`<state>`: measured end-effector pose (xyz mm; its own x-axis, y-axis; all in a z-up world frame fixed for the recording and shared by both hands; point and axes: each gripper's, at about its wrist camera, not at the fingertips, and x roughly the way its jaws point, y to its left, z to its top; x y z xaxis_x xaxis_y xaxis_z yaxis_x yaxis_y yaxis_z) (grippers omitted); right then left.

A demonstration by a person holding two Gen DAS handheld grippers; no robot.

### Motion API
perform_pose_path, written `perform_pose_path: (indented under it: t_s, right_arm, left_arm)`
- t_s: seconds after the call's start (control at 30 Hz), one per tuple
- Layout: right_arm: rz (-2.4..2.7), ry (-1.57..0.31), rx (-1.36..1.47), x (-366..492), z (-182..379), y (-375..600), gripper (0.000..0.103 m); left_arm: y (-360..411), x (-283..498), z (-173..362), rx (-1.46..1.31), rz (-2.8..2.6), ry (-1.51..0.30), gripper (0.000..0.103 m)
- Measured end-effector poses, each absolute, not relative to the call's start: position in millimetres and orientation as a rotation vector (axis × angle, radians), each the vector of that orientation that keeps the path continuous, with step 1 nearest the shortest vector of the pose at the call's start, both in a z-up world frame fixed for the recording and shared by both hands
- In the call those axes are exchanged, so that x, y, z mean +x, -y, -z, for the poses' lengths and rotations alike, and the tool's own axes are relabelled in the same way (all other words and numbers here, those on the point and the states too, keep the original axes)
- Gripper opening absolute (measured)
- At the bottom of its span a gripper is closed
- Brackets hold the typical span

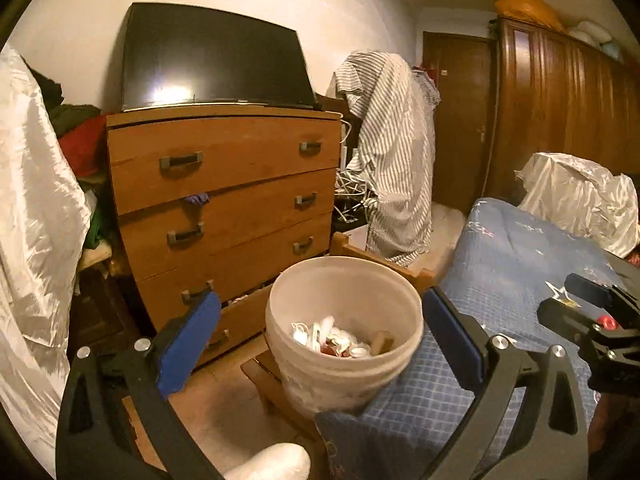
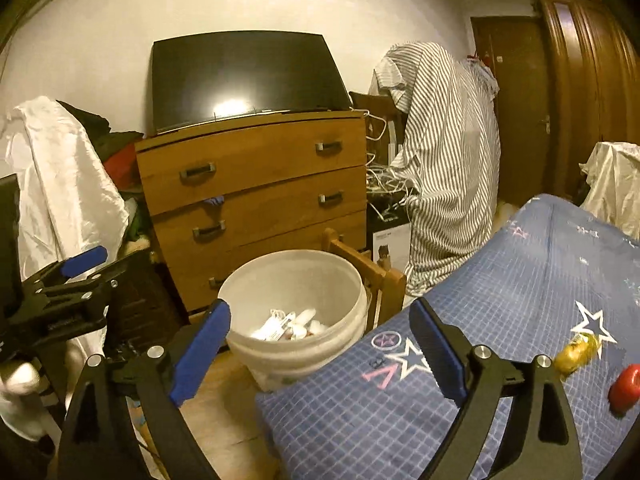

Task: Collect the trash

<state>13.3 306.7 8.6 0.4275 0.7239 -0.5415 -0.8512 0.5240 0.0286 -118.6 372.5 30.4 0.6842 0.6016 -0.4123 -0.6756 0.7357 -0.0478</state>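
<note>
Left wrist: bucket (image 1: 344, 320) between fingers (image 1: 188, 340)

Home bedroom, bed (image 2: 500, 280), chest of drawers (image 1: 224, 184), wardrobe (image 1: 560, 100), television (image 1: 212, 60)

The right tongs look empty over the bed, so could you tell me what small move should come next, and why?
Probably swing the right tongs rightward toward the yellow wrapper on the blue bedspread. Both tongs are open and hold nothing, the white bucket already holds some trash, and the wrapper and a red object beside it lie loose on the bed.
</note>
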Motion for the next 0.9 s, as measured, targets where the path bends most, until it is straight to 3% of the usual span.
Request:
perform_pose_path:
  t_s: [0.9]
  right_arm:
    - [-1.062, -0.542, -0.238, 18, -18, -333, 0.091]
  left_arm:
    - [-358, -123, -29, -0.163, -0.692, -0.391, 0.097]
